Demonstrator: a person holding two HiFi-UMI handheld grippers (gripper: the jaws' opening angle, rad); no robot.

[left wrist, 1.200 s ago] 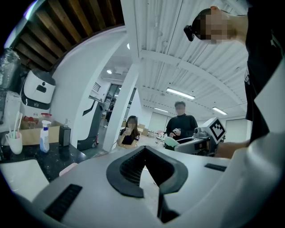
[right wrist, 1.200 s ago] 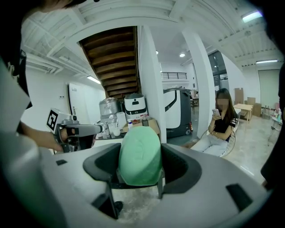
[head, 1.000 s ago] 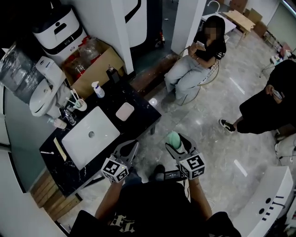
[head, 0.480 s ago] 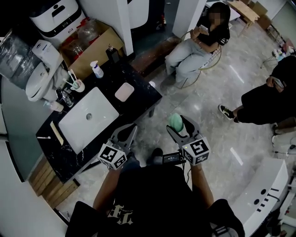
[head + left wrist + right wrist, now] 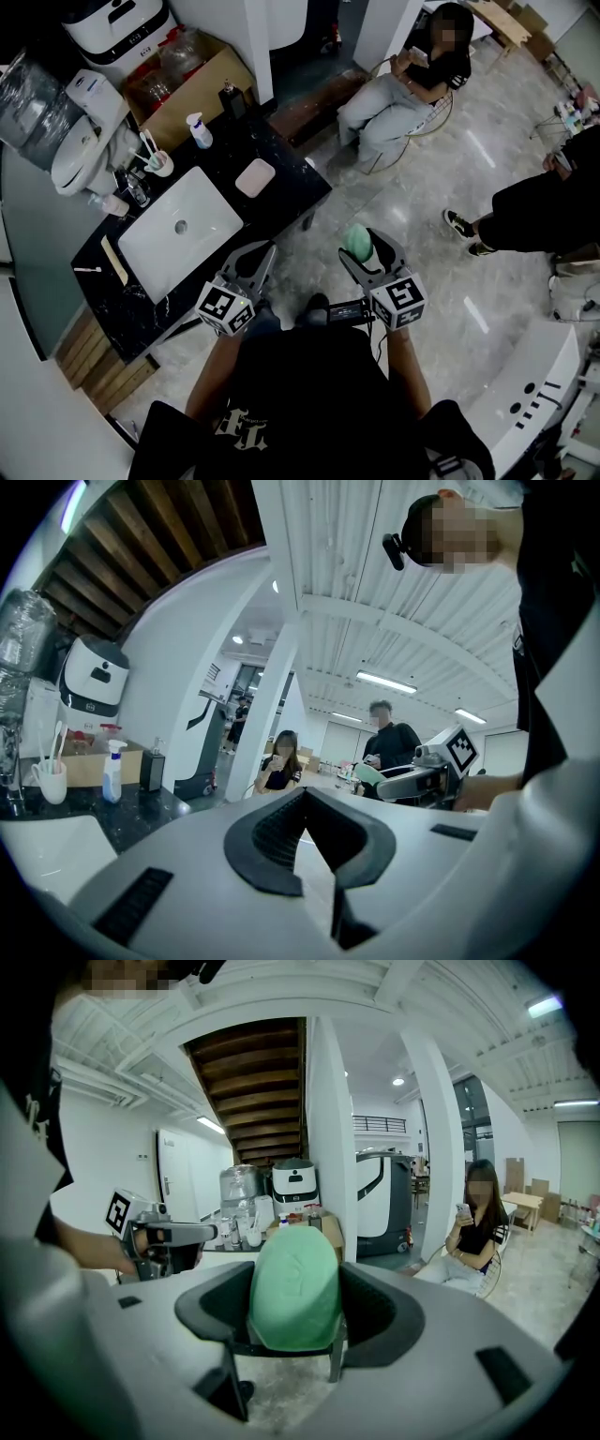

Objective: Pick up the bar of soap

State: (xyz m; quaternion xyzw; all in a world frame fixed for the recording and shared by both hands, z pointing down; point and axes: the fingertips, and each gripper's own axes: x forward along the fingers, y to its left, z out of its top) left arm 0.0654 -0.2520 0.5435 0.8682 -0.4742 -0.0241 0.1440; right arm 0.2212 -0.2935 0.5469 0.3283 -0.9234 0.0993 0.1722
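1. Writing: each gripper's cube carries black-and-white square markers, which are patterns and not letters. One cube is on the left gripper (image 5: 251, 253) and one on the right gripper (image 5: 359, 251). The light print on the person's dark shirt (image 5: 241, 427) is too small to read.
2. The bar of soap (image 5: 294, 1283) is pale green with a rounded oval outline and a matt surface. A faint pressed mark on its face cannot be made out.
3. The right gripper's jaws are clamped on the soap's two sides. The bar stands on end, its domed top rising above the dark pads.
4. The soap is held in the air over the grey mottled floor (image 5: 422, 234), well apart from the black counter (image 5: 291, 202).
5. The left gripper's jaws are drawn together at the tips with nothing between them. It hangs near the counter's front edge.
6. On the counter are a white basin (image 5: 183, 246), a pink dish (image 5: 254, 177), a spray bottle (image 5: 200, 131) and a cup of brushes (image 5: 159, 162).
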